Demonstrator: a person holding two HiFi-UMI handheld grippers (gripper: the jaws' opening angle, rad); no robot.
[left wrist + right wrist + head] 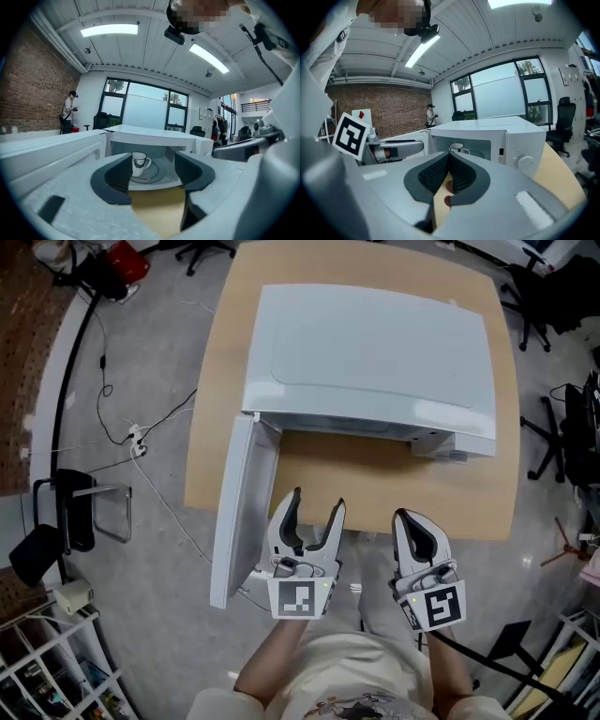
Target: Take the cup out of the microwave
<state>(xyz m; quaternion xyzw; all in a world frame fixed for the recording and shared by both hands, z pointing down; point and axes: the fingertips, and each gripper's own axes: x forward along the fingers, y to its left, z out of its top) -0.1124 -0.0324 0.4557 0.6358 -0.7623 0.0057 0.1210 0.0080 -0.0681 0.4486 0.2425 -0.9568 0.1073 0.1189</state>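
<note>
Two tools face the open white box microwave (375, 352): left gripper (318, 499) gapes empty, right gripper (410, 517) is closed; next, probably, reach the white ceramic cup (138, 163).

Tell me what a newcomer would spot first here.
A white microwave sits on the wooden table, its door swung wide open to the left in the head view. Inside it, a white cup stands on the round plate. In front hover the left gripper, jaws apart, and the right gripper, shut.
</note>
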